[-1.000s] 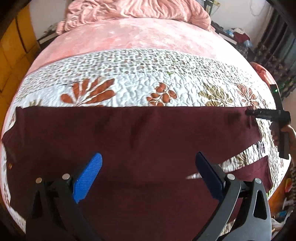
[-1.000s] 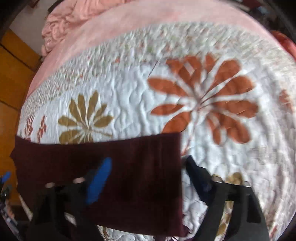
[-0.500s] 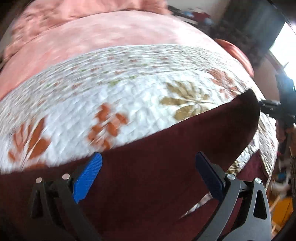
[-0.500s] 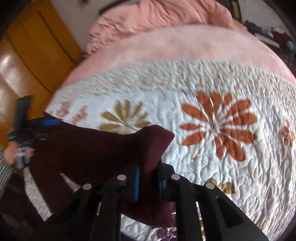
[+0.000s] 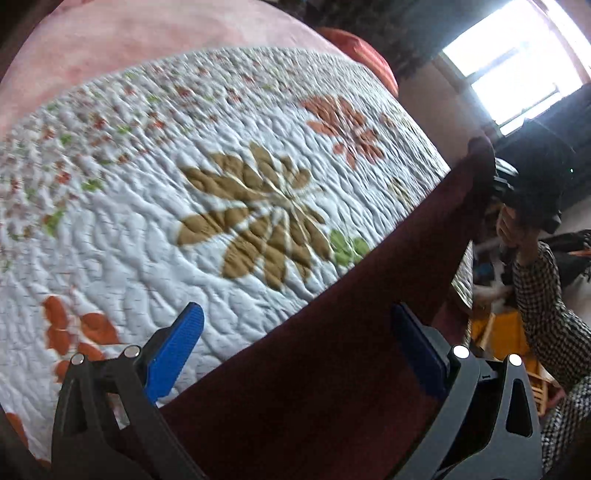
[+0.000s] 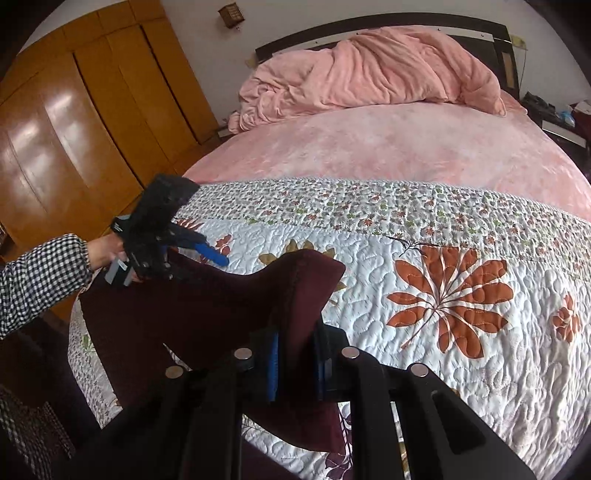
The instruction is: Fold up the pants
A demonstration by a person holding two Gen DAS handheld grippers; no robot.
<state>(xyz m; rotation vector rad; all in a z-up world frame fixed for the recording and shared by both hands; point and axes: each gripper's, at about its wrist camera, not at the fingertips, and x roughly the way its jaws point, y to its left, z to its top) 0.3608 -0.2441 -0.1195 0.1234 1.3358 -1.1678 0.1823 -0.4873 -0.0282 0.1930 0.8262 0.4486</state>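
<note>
Left wrist view: left gripper [image 5: 295, 347] jaws spread wide, holding nothing, above the maroon pants [image 5: 332, 369], whose soft matte cloth rises taut off the quilted floral bedspread [image 5: 147, 221]. Right wrist view: right gripper [image 6: 295, 363] jaws clamped on the leg end, lifted; fold-over likely under way, next needing the end laid square.

White quilted bedspread with orange and olive leaf prints [image 6: 461, 332] covers near part of bed, small-floral border band along its far edge. Pink bedsheet [image 6: 388, 147] beyond it. Crumpled pink blanket [image 6: 369, 70] heaped at dark headboard [image 6: 369, 27]. Glossy orange-brown wooden wardrobe [image 6: 74, 122] on left wall. Bright window [image 5: 517, 62] in left wrist view.
</note>
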